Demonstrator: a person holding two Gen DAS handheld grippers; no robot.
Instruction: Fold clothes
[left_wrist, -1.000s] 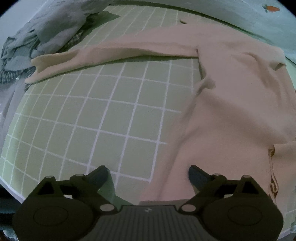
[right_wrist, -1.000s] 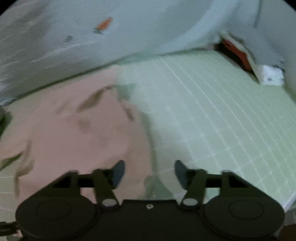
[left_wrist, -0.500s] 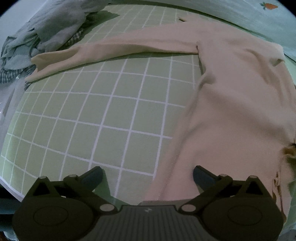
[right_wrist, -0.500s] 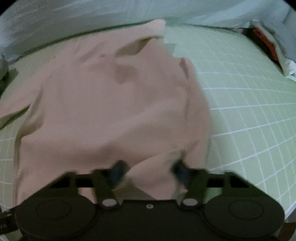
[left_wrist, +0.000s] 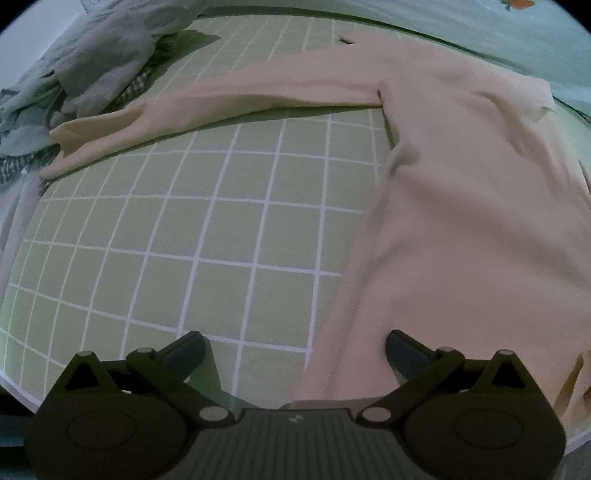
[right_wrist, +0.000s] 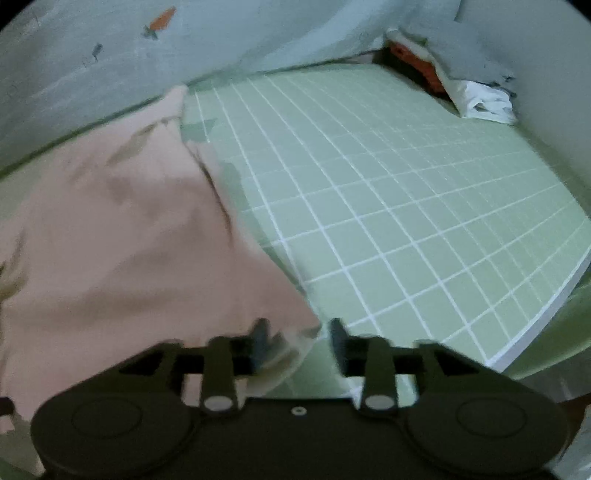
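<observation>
Garment: a pale pink long-sleeved top is lying spread on the green gridded mat, its body filling the right side of the left wrist view.
Sleeve: one long sleeve is stretching leftward across the mat, its cuff reaching the pile of grey and checked clothes at the mat's far left corner.
Left gripper: it is hovering low over the near hem of the top; its jaws are standing wide apart, one finger over bare mat and the other over pink fabric, pinching nothing.
Right gripper: it is sitting at the near right corner of the top, where the fabric edge is meeting the mat.
Right jaws: they are showing a gap between them; the picture is blurring here, so whether any fabric is lying between them cannot be told.
Far end: a light bluish cloth with a small carrot print is rising behind the mat.
Far right corner: folded items in grey, white and orange are stacking at the mat's far edge, well apart from the top.
</observation>
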